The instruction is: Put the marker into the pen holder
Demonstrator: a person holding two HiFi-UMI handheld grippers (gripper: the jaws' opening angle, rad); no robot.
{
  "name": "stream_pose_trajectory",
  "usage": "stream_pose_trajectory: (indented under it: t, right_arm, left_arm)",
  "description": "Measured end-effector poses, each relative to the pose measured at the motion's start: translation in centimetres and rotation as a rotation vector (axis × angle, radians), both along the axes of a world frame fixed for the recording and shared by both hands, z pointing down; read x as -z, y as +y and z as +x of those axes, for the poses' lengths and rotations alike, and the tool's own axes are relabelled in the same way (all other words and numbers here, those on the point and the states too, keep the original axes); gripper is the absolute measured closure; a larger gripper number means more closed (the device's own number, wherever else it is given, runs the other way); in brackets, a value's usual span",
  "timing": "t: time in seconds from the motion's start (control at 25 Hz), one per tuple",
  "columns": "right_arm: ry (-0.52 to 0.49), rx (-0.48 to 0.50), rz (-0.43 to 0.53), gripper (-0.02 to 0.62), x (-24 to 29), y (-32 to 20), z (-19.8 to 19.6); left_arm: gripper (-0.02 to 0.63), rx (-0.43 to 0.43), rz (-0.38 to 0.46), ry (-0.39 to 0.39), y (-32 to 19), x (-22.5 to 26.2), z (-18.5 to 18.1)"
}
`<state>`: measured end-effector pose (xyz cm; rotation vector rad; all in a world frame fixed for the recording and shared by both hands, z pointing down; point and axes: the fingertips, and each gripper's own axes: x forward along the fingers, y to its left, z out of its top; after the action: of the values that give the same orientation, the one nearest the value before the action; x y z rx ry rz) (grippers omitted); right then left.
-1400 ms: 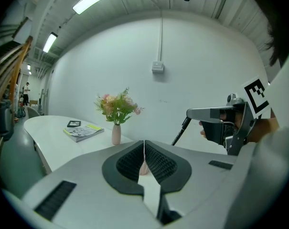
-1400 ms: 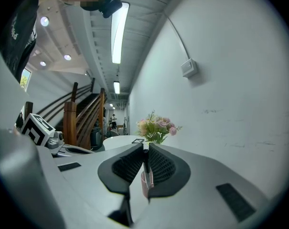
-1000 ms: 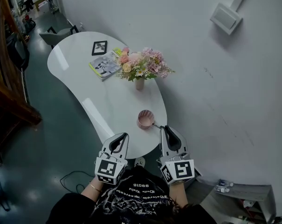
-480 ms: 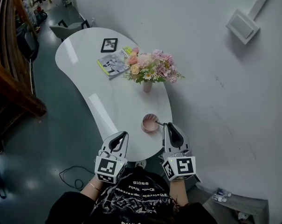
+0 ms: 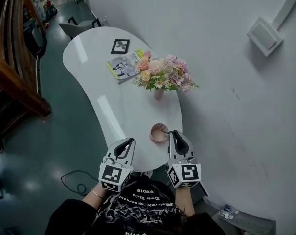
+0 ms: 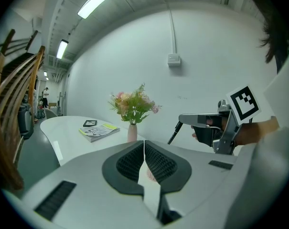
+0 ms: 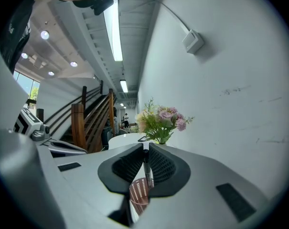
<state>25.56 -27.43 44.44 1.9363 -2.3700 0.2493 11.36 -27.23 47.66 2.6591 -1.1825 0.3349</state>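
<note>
A pink mesh pen holder (image 5: pixel 158 134) stands near the front edge of the white table (image 5: pixel 113 106). My right gripper (image 5: pixel 171 132) hovers just right of it, shut on a dark marker (image 5: pixel 166 130) whose free end reaches over the holder's rim. In the right gripper view the marker (image 7: pixel 146 168) stands upright between the pads, with the pen holder (image 7: pixel 138 194) below it. My left gripper (image 5: pixel 129 141) hangs at the table's front edge, left of the holder, shut and empty. The left gripper view shows the right gripper (image 6: pixel 182 119) with the marker (image 6: pixel 174 133) slanting down.
A vase of pink flowers (image 5: pixel 160 75) stands behind the holder. Further back lie a magazine (image 5: pixel 123 66) and a small picture frame (image 5: pixel 120 46). A white wall (image 5: pixel 236 106) runs along the table's right side. A wooden stair rail (image 5: pixel 15 82) is at the left.
My right gripper has come lower and closer to the pen holder, bringing the marker over its rim. The left gripper has drifted slightly forward.
</note>
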Motion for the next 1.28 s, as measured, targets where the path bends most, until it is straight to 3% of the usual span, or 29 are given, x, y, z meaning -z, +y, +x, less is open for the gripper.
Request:
stream_pose_trajectory:
  t: [0.32, 1.28]
  right_arm:
    - [-0.054, -0.001, -0.044, 0.536, -2.2, -0.9, 0.2]
    - [-0.021, 0.012, -0.134, 0.534, -7.1, -3.1, -0.8]
  left_arm:
    - [0.58, 0.025, -0.017, 0.001, -0.2, -0.4, -0.2]
    - [0.579, 0.053, -0.037, -0.021, -1.9, -1.4, -0.4]
